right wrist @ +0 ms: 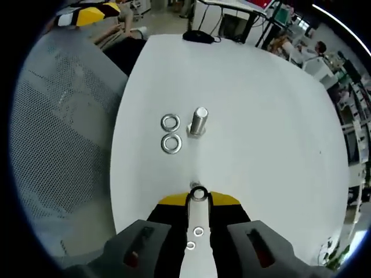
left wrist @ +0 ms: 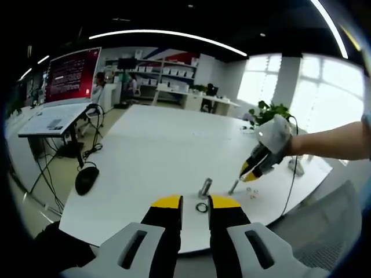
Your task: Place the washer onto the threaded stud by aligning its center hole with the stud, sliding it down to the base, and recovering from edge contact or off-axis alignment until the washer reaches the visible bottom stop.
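White laminate covers the surface (right wrist: 272,116) you are working over, and the threaded stud (right wrist: 198,122) stands upright on it, head down, in the right gripper view. Your right claw (right wrist: 199,196) is nearly closed, gripping a washer (right wrist: 199,193) on edge between its yellow tips, held short of the stud and well apart from it. Two more washers (right wrist: 170,133) lie flat just beside the stud, one next to the other (whether they touch, you cannot tell from here). Further washers (right wrist: 194,238) sit on the surface between the right claw's jaws, closer to the camera. In the left gripper view your left claw (left wrist: 195,202) is open with nothing between its tips, hovering near the surface edge; a dark ring (left wrist: 201,207) lies flat in the gap ahead of it, and the stud (left wrist: 205,187) stands just beyond that. The right claw (left wrist: 250,171) comes in from the right of that view, carried by your hand (left wrist: 277,138), its tips angled down toward the surface near a few small washers. A black mouse (left wrist: 86,178) rests at the far left edge of the surface.
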Demonstrator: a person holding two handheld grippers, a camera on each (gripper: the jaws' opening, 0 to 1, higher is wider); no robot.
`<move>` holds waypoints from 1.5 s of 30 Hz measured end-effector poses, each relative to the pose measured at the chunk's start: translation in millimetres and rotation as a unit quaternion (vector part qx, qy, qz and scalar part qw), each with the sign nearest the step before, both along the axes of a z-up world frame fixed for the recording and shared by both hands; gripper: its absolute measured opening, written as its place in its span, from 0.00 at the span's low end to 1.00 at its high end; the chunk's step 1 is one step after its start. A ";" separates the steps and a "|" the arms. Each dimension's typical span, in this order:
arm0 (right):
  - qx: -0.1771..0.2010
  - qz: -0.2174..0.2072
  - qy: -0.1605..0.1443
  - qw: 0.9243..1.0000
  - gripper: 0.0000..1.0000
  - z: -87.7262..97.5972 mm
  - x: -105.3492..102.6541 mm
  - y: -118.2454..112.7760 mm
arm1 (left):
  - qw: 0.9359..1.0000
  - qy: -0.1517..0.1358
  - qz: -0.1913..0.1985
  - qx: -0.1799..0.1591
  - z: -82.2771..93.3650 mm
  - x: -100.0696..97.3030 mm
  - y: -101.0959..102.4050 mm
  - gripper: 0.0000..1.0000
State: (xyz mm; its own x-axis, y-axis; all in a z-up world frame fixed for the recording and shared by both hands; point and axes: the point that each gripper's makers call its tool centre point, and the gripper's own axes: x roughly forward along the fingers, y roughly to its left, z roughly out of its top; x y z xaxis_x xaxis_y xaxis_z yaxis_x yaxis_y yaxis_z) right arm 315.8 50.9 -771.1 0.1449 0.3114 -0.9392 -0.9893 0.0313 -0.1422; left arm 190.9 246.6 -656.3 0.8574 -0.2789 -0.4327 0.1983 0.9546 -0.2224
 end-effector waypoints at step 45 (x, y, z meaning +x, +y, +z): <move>-0.067 0.004 0.034 0.997 0.13 -65.3 3.2 3.4 | 1.000 0.003 0.009 -0.003 -1.4 1.4 3.8 0.12</move>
State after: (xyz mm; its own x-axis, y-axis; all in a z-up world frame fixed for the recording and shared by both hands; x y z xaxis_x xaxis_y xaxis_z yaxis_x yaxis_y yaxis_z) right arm 318.9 54.3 -836.4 0.0767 0.1841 -0.9799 -0.9970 0.0089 -0.0763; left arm 192.3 250.4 -657.7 0.8595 -0.2670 -0.4358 0.1806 0.9564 -0.2297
